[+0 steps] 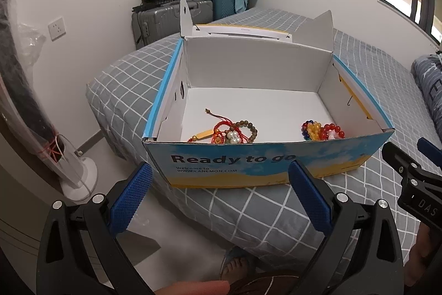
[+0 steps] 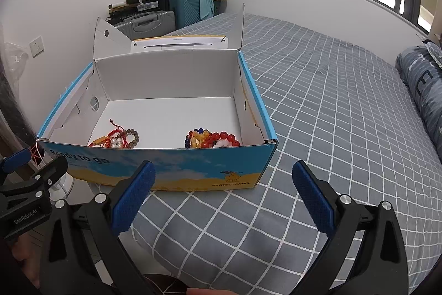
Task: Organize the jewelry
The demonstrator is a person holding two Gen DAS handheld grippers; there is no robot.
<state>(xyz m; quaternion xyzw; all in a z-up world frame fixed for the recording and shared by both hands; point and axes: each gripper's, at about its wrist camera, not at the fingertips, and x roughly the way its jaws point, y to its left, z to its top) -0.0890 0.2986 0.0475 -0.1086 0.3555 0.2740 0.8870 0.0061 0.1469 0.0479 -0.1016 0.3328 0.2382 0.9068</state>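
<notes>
An open blue and yellow cardboard box sits on the bed's near corner, lid folded back. On its white floor lie two heaps of jewelry: red cord bracelets with brown and pearl beads at the left, and red, amber and blue bead bracelets at the right. My left gripper hangs open and empty just before the box's front wall. My right gripper is open and empty too, near the box's front right corner.
The bed carries a grey checked sheet, with a rolled quilt at the right. Suitcases piled with clutter stand by the far wall. A wrapped standing fan is at the left. A sandalled foot shows below the bed edge.
</notes>
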